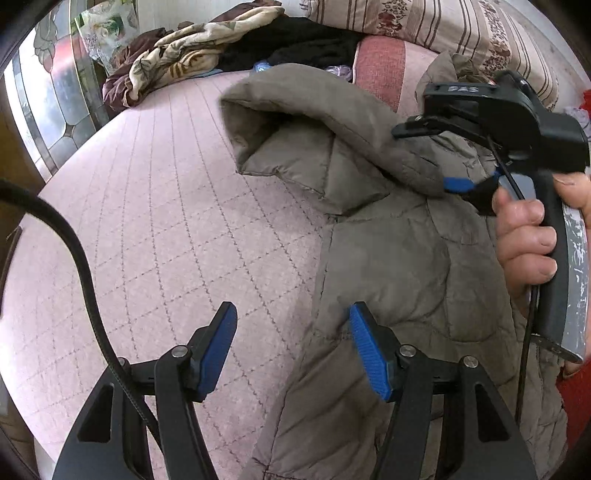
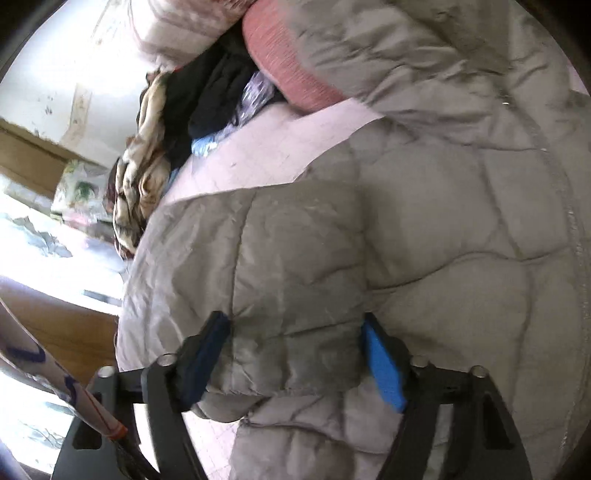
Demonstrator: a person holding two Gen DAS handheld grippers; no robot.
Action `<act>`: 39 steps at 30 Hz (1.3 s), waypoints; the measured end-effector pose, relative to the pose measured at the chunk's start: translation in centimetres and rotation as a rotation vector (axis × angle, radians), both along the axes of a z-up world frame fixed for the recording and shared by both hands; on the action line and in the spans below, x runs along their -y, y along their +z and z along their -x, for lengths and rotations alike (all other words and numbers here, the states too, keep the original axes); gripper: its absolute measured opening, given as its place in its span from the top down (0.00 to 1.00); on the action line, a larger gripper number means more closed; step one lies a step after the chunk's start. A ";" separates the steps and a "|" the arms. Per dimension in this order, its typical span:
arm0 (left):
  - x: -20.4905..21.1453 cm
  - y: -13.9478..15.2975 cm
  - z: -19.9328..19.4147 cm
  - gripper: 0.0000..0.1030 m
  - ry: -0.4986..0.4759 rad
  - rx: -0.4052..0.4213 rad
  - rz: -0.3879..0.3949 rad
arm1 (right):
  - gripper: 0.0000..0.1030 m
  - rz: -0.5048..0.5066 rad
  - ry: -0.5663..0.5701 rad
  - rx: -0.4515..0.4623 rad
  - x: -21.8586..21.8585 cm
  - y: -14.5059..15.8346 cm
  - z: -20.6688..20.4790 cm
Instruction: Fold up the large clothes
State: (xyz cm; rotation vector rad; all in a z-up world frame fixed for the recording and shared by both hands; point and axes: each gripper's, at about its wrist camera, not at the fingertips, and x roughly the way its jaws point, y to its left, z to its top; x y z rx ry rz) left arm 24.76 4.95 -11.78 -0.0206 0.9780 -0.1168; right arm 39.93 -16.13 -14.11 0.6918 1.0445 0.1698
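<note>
A grey-brown quilted puffer jacket (image 1: 399, 258) lies on a pink quilted bed (image 1: 155, 206). My left gripper (image 1: 293, 350) is open and empty, low over the jacket's left edge. My right gripper (image 1: 456, 184) shows in the left wrist view at the right, held by a hand, with its blue pads against a raised sleeve of the jacket. In the right wrist view the right gripper (image 2: 295, 362) has the puffy sleeve (image 2: 291, 280) between its fingers, lifted off the jacket body (image 2: 480, 221).
A heap of patterned and black clothes (image 1: 207, 48) lies at the far end of the bed, with a striped pillow (image 1: 424, 22) and a pink cushion (image 1: 380, 66) beside it. A glass-panelled door (image 1: 55, 96) stands at the left. A black cable (image 1: 74, 258) hangs at the left.
</note>
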 end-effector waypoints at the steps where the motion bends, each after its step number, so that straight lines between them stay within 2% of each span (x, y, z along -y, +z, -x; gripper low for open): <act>1: 0.0 -0.1 0.0 0.39 0.000 -0.003 0.002 | 0.76 -0.003 0.007 -0.012 -0.2 -0.1 -0.1; 3: -0.2 -0.2 0.0 0.39 0.003 -0.009 0.005 | 0.86 -0.044 0.004 -0.014 0.0 0.2 0.0; 5: -0.3 -0.3 -0.2 0.39 0.009 -0.015 0.015 | 0.88 -0.028 0.007 0.013 0.1 1.4 0.5; 12: -0.5 -0.6 -0.3 0.39 0.022 -0.035 0.028 | 0.91 0.184 0.011 0.084 1.1 6.1 3.3; 17: -1.2 -0.6 -0.5 0.39 0.033 -0.050 0.052 | 0.91 0.295 -0.090 0.090 5.3 8.0 6.1; 21: -1.3 -0.6 -0.5 0.39 0.034 -0.053 0.055 | 0.91 0.402 -0.214 0.052 10.9 8.8 8.7; 24: -1.3 -0.6 -0.2 0.39 0.031 -0.049 0.048 | 0.92 0.478 -0.297 -0.009 15.3 8.2 10.8; 28: -1.0 -0.7 0.0 0.39 0.030 -0.043 0.033 | 0.92 0.568 -0.384 -0.106 20.1 6.0 12.7; 34: -0.2 -1.0 0.1 0.39 0.025 -0.033 -0.018 | 0.92 0.561 -0.411 -0.208 22.6 1.9 11.8; 39: 0.2 -1.1 0.0 0.39 0.019 -0.029 -0.052 | 0.88 0.607 -0.418 -0.226 22.7 0.3 10.8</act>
